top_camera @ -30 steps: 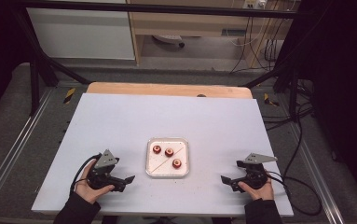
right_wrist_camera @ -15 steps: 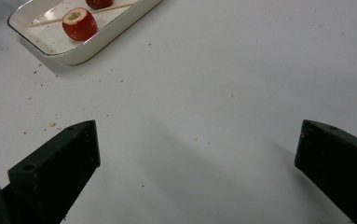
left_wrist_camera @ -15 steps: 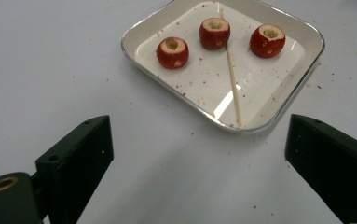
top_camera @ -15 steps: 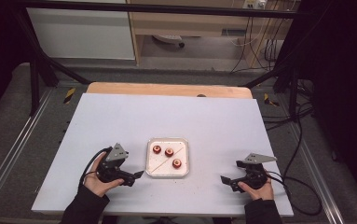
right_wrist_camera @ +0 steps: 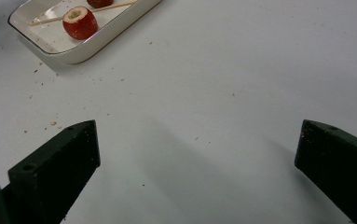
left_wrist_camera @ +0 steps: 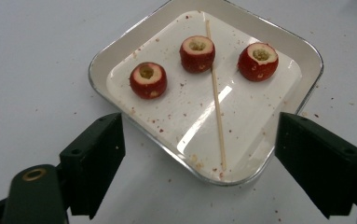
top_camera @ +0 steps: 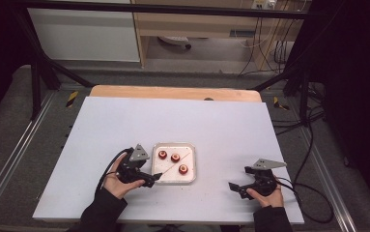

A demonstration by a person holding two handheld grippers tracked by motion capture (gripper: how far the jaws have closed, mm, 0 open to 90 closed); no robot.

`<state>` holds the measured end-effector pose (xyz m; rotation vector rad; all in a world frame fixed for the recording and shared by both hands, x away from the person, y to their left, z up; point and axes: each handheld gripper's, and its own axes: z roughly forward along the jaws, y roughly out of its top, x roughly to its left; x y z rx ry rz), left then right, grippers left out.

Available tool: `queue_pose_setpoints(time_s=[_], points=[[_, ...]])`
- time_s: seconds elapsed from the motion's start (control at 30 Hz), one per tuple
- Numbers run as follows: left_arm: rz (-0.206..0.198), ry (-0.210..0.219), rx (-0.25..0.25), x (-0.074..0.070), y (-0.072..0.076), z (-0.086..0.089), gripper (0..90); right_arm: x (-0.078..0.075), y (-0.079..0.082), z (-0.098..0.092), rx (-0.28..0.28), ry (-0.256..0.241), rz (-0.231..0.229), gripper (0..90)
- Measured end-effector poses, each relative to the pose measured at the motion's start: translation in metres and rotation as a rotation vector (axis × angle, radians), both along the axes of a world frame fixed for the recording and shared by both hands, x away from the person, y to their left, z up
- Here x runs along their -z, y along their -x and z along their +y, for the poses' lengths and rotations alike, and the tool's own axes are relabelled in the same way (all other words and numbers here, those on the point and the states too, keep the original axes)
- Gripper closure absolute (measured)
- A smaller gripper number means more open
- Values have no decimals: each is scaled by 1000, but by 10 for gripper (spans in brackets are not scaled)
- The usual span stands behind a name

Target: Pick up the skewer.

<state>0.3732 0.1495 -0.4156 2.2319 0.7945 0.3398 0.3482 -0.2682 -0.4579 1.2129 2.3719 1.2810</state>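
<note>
White tray (left_wrist_camera: pixel 120 51), three cored red fruits (left_wrist_camera: pixel 148 80), thin wooden skewer (left_wrist_camera: pixel 217 107), tool (left_wrist_camera: pixel 199 158) jaws wide apart

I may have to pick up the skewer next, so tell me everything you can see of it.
The skewer is a thin, straight, pale stick, wood or bamboo by its look, bare along its whole length. It lies flat in the white tray, running from near the far rim to near the rim closest to the left gripper. It passes close beside the middle fruit, between it and another; whether they touch is unclear. Red crumbs lie around it. Nothing holds it, and the left gripper's jaws stand open, short of the tray.
</note>
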Motion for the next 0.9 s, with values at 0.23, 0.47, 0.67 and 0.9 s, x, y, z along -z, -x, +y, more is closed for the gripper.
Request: queue_pose_setpoints(time_s=[0.23, 0.47, 0.67, 0.9], points=[[24, -17, 5, 8, -8, -15, 253, 0, 0, 0, 0, -1, 4, 5], [23, -66, 18, 16, -11, -25, 409, 0, 0, 0, -2, 0, 2, 6], [43, -56, 20, 20, -12, -29, 557, 1, 0, 0, -3, -1, 4, 7], [50, -45, 14, 24, -11, -30, 685, 1, 0, 1, -8, 3, 5, 7]])
